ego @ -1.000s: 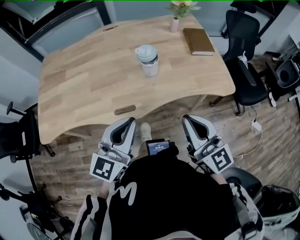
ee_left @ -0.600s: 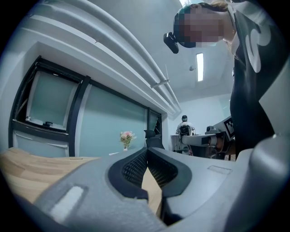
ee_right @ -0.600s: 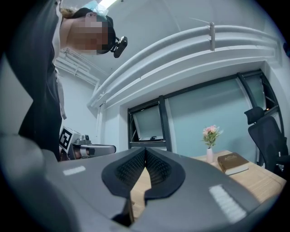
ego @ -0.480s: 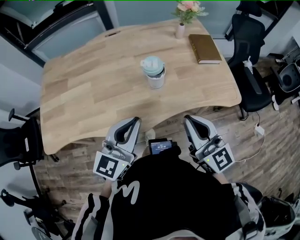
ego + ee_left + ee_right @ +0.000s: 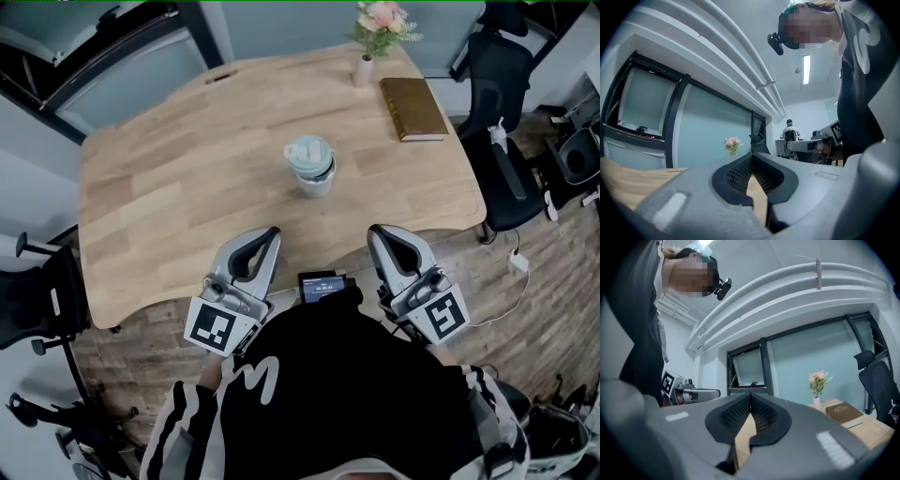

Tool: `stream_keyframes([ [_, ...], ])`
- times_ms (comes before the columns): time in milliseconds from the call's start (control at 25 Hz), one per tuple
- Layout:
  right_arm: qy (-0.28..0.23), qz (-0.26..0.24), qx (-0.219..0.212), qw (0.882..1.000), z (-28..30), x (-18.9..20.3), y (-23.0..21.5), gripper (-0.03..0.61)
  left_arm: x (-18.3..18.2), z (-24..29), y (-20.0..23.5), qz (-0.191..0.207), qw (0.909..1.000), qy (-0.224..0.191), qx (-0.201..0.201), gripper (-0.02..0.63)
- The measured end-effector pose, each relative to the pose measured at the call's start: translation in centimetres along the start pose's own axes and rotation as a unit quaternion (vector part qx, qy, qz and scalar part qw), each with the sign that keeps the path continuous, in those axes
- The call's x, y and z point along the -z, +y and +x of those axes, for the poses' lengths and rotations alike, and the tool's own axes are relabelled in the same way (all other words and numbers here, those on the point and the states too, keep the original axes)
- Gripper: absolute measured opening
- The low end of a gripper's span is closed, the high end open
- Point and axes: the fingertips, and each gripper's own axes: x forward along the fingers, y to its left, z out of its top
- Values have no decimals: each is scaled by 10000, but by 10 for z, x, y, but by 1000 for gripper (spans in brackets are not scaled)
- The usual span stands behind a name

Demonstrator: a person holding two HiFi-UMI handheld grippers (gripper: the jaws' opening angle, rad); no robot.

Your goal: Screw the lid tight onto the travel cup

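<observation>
A travel cup (image 5: 312, 169) with a pale green lid on top stands upright near the middle of the wooden table (image 5: 169, 197) in the head view. Both grippers hover at the table's near edge, well short of the cup. My left gripper (image 5: 270, 233) is shut with nothing between its jaws, to the cup's lower left. My right gripper (image 5: 377, 232) is shut and empty, to the cup's lower right. In the left gripper view the left gripper's (image 5: 751, 156) tips meet. In the right gripper view the right gripper's (image 5: 750, 396) tips meet too. The cup is hidden in both gripper views.
A brown book (image 5: 413, 108) and a small vase of flowers (image 5: 368, 37) sit at the table's far right corner. Black office chairs (image 5: 502, 131) stand to the right, another (image 5: 37, 291) to the left. A small screen (image 5: 320, 287) hangs at the person's chest.
Both grippers, still shut, have come forward to the table's near edge. The cup now lies nearer in the head view.
</observation>
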Motion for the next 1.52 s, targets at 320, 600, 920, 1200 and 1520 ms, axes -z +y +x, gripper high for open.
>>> stream_keyframes([
  [320,-43,-67,58,10000,40,-3,-16,0,-5,22,39,26,10000,-40,68,2],
  [600,39,-72,156,9998,67,-2,-28,0,-5,35,66,-51,9999,-45,114,2],
  [920,103,-156,277,9994,90,7,-43,0,6,49,93,-120,9997,-23,198,2],
  [1200,30,-246,140,9996,107,5,-44,0,11,57,109,-145,9995,9,265,2],
  [1520,-92,-188,-297,9993,117,1,-53,41,22,65,118,-66,9995,242,194,3],
])
